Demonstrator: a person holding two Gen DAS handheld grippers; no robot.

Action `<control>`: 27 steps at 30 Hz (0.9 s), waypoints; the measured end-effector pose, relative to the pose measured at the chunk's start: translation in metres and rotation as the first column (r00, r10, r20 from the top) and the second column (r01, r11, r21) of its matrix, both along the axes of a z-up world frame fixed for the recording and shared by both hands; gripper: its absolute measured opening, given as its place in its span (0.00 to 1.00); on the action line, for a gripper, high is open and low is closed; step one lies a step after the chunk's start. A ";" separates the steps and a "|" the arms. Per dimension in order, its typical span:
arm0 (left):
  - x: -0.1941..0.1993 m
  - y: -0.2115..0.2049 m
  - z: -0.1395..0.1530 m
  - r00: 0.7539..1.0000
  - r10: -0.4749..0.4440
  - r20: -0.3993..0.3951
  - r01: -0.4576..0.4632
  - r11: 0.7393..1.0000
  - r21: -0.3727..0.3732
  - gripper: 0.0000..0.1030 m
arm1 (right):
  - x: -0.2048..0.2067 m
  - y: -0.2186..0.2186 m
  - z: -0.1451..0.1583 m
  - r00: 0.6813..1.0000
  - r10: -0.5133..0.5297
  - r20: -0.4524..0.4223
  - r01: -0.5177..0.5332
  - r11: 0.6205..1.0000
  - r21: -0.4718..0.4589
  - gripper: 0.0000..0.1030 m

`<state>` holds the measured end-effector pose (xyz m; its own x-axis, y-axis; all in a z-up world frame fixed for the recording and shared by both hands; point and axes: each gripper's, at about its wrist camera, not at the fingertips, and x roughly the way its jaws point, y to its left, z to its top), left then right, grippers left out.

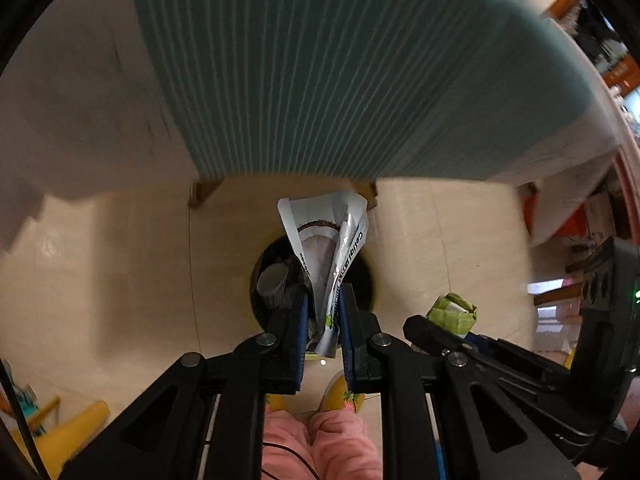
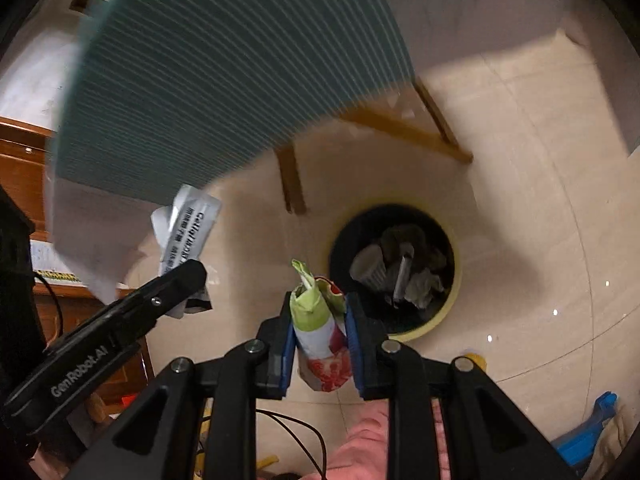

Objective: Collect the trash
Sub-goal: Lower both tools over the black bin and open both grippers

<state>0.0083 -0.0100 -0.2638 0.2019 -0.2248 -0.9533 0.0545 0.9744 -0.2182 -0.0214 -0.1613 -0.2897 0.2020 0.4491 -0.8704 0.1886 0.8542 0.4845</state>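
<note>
My left gripper [image 1: 323, 304] is shut on a crumpled white and silver wrapper [image 1: 326, 248] that hangs above the round black trash bin [image 1: 262, 300] with a yellow rim. The right wrist view catches that wrapper [image 2: 188, 232] from the side, still in the left gripper [image 2: 188, 276]. A folded green, white and red carton [image 2: 320, 324] sits between the blue pads of my right gripper [image 2: 318, 302], which is shut on it just left of the bin [image 2: 448, 312]. The bin holds a cup and crumpled paper. The carton's green end [image 1: 454, 312] shows at the right of the left wrist view.
A teal ribbed table top [image 1: 340, 72] on wooden legs [image 2: 292, 180] overhangs the tiled floor [image 1: 100, 260] behind the bin. A person's pink trouser legs [image 1: 320, 444] and yellow slippers [image 1: 344, 394] are below. A thin black cable [image 2: 304, 428] and a blue object [image 2: 588, 432] lie on the floor.
</note>
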 end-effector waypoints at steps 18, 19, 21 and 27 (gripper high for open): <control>0.009 -0.007 -0.099 0.997 0.053 -0.049 -0.051 0.998 0.038 0.59 | 0.023 -0.008 -0.106 0.998 -0.007 -0.068 0.005 1.000 -0.026 0.43; 0.009 -0.006 -0.099 0.997 0.055 -0.047 -0.053 0.998 0.041 0.60 | 0.023 -0.009 -0.106 0.998 -0.013 -0.069 0.011 1.000 -0.024 0.43; 0.010 -0.005 -0.098 0.998 0.055 -0.044 -0.052 0.997 0.050 0.64 | 0.023 -0.011 -0.104 0.998 -0.017 -0.060 0.016 1.000 -0.026 0.43; 0.012 -0.007 -0.086 0.999 0.043 -0.017 -0.042 0.996 0.076 0.70 | 0.024 -0.012 -0.096 1.000 -0.004 -0.031 0.003 1.000 -0.030 0.43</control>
